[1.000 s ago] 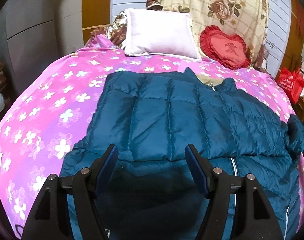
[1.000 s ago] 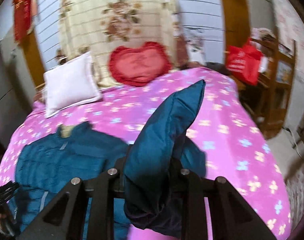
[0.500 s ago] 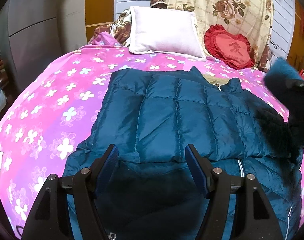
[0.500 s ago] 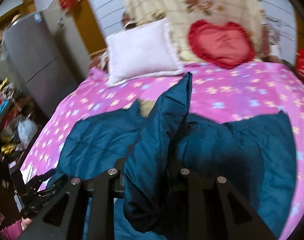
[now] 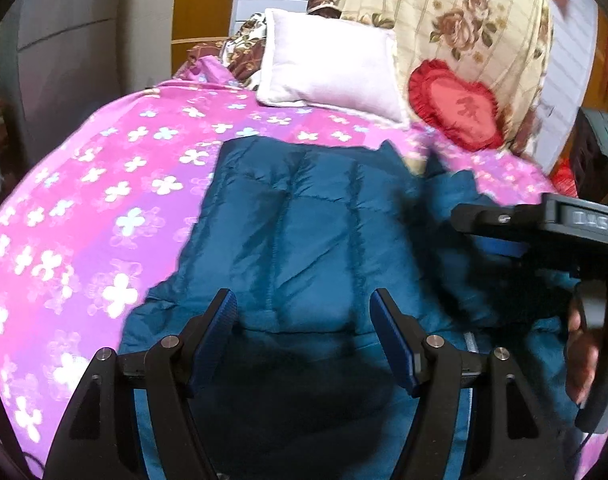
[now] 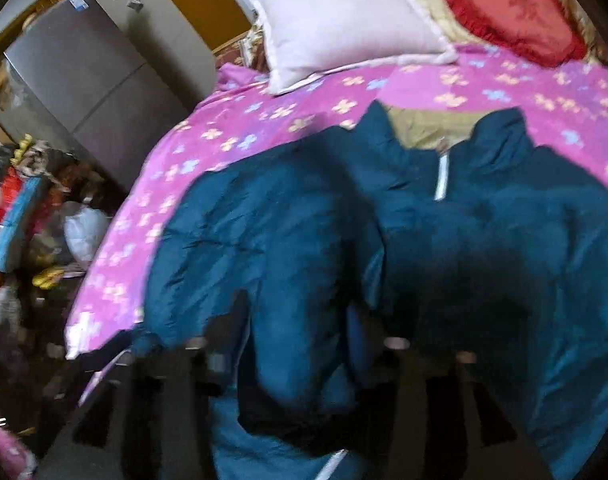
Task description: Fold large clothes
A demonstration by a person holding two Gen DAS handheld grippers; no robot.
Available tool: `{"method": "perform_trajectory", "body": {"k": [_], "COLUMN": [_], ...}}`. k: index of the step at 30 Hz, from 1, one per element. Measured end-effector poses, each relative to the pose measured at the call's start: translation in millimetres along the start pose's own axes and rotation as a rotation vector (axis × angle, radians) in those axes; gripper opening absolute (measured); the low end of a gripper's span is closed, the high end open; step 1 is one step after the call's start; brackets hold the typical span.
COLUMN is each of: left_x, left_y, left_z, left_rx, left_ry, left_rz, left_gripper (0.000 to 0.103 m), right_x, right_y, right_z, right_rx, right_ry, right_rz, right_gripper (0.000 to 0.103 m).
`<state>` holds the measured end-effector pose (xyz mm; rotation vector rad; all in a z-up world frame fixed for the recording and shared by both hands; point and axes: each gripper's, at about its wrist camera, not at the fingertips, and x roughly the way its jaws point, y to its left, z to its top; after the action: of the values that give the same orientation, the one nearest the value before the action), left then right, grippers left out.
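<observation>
My left hand-held gripper (image 5: 304,336) hovers wide and empty over the teal down jacket (image 5: 304,232), which lies spread on the pink flowered bed (image 5: 104,200). My right hand-held gripper (image 6: 300,360) is blurred; its jaws are opening around a sleeve (image 6: 296,340), and I cannot tell whether they touch it. The jacket's hem is cut off below.

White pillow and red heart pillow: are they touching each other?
Apart. In the right wrist view the white pillow and red heart pillow have a strip of cream flowery blanket showing plainly between them.
</observation>
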<state>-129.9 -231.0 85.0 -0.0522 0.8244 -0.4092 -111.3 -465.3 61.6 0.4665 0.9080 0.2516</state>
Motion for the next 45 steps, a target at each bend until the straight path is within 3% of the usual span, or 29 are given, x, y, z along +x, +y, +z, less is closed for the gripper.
{"method": "perform_trajectory", "body": {"k": [5, 9, 13, 19, 21, 23, 25, 31, 36, 39, 40, 41, 42, 45], "left_x": [-3, -10, -14, 18, 28, 36, 40, 20, 41, 54, 54, 52, 47, 22], "left_y": [-5, -17, -25, -59, -67, -75, -78, -43, -1, 14, 18, 20, 23, 24], "left_z": [0, 2, 5, 5, 7, 13, 26, 53, 44, 40, 41, 42, 45, 51], "left_rx": [-0.043, -0.060, -0.106, -0.066, -0.062, -0.027, -0.002, -0.042, -0.084, -0.124, -0.134, -0.133, -0.129, -0.098], "left_ry": [0.034, 0.024, -0.023, 0.025, 0.020, 0.023, 0.027, -0.059, 0.005, 0.054, 0.068, 0.073, 0.062, -0.013], "left_rz": [-0.184, -0.260, -0.288, -0.204, -0.199, -0.159, -0.102, -0.046, 0.028, -0.009, -0.019, -0.016, -0.018, -0.029], "left_gripper": [0.053, 0.055, 0.062, 0.063, 0.051, 0.001, 0.000, 0.000, 0.000, 0.000, 0.003, 0.019, 0.024, 0.030], "right_x": [-60, -117, -168, -216, -223, -232, -236, -217, -153, -100, -83, -69, -60, -61], "right_y": [1, -23, -56, -103, -115, -129, -136, -138, -116, -111, -110, -108, -104, -104], "right_z": [-6, -22, -44, -79, -87, -93, -94, -82, -59, -50, -50, -49, -48, -44], "right_rx": [-0.057, -0.055, -0.014, 0.031, 0.056, 0.094, 0.116, 0.139, 0.085, 0.048, 0.029, -0.007, -0.048, -0.041], "right_ry": [-0.079, -0.133, -0.176, -0.212, -0.222, -0.240, -0.258, -0.277, -0.234, -0.144, -0.112, -0.098, -0.102, -0.097], "right_rz": [-0.031, -0.091, -0.150, -0.241, -0.265, -0.283, -0.301, -0.312, -0.286, -0.356, -0.409, -0.468, -0.516, -0.529], "right_gripper": [0.071, 0.074, 0.076, 0.078, 0.078, 0.078, 0.078, 0.078, 0.078, 0.078, 0.079, 0.084, 0.087, 0.089]}}
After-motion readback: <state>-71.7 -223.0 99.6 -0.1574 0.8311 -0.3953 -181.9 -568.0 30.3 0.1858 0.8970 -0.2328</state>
